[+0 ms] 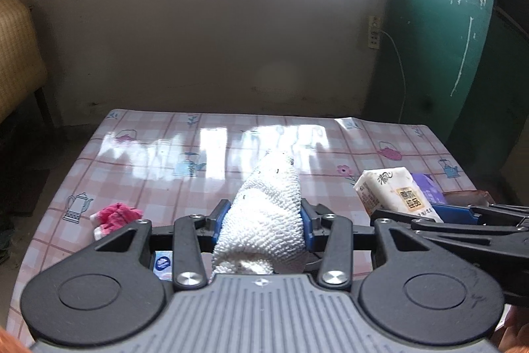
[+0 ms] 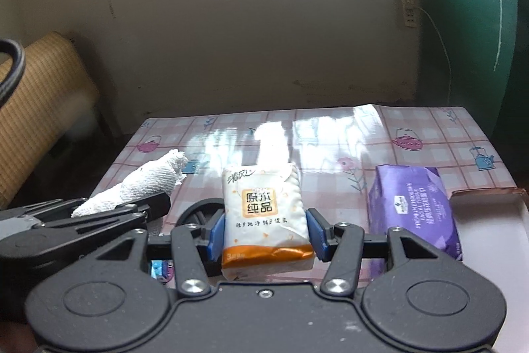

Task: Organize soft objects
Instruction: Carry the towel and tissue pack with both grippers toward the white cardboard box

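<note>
**Spotter:** Working from the left, what are you seeing?

**Operator:** A pink cloth (image 1: 115, 214) is lying loose on the checked tablecloth (image 1: 148, 181), off to the left of my jaws. My left gripper (image 1: 263, 220) is clamping a white towel (image 1: 267, 210) between its blue pads, jaws partly closed; the towel's long axis is running forward, straight along the fingers and out past them.

**Spotter:** And the right?

**Operator:** My right gripper (image 2: 266, 232) is squeezing a tissue pack (image 2: 264, 214) at its lower half, jaws standing wider, the pack pointing upright and forward. Both loads are hanging clear of the table.

**Spotter:** Where are they going?

**Operator:** I'm judging the open box (image 2: 489, 207) at the far right. The right hand is nearer it. A purple tissue pack (image 2: 416, 214) is sitting at the box's left edge, directly between my pack and the box's opening, so I'm thinking I must lift over it.

**Spotter:** Risks?

**Operator:** The two grippers are riding side by side; crossing could tangle them.
</note>
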Motion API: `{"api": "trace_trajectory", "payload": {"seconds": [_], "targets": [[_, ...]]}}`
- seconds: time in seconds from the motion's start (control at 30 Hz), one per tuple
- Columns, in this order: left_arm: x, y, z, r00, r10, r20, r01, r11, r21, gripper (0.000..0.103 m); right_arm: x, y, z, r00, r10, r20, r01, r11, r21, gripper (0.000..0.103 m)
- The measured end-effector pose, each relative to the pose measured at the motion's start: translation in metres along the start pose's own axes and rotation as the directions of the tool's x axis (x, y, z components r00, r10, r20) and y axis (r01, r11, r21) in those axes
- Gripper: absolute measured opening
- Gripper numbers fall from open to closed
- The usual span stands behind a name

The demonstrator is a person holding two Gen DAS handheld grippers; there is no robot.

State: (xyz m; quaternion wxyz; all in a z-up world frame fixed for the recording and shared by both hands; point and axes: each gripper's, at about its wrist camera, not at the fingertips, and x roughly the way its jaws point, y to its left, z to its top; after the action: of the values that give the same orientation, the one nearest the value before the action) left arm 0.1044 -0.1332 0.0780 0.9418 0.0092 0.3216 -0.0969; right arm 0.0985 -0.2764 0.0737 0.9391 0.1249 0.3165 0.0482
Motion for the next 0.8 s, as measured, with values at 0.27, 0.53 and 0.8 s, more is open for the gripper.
{"api": "trace_trajectory", "payload": {"seconds": [0.27,0.53,0.8], "targets": [[0.005,-0.017,-0.002,1.000,-0.024,-0.007,0.024,0.999,0.022,0.043,-0.004,-0.020,-0.002,1.000,-0.025,0.004,0.024,0.999,0.027,0.063],[0.008,-0.033,-0.004,0.999,-0.044,-0.013,0.044,0.998,0.037,0.043,-0.009,-0.038,-0.004,0.999,-0.045,0.008,0.044,0.998,0.048,0.063],[0.008,-0.047,-0.006,0.998,-0.061,-0.016,0.061,0.997,0.055,0.043,-0.015,-0.051,-0.006,0.998,-0.063,0.012,0.062,0.996,0.067,0.063]]}}
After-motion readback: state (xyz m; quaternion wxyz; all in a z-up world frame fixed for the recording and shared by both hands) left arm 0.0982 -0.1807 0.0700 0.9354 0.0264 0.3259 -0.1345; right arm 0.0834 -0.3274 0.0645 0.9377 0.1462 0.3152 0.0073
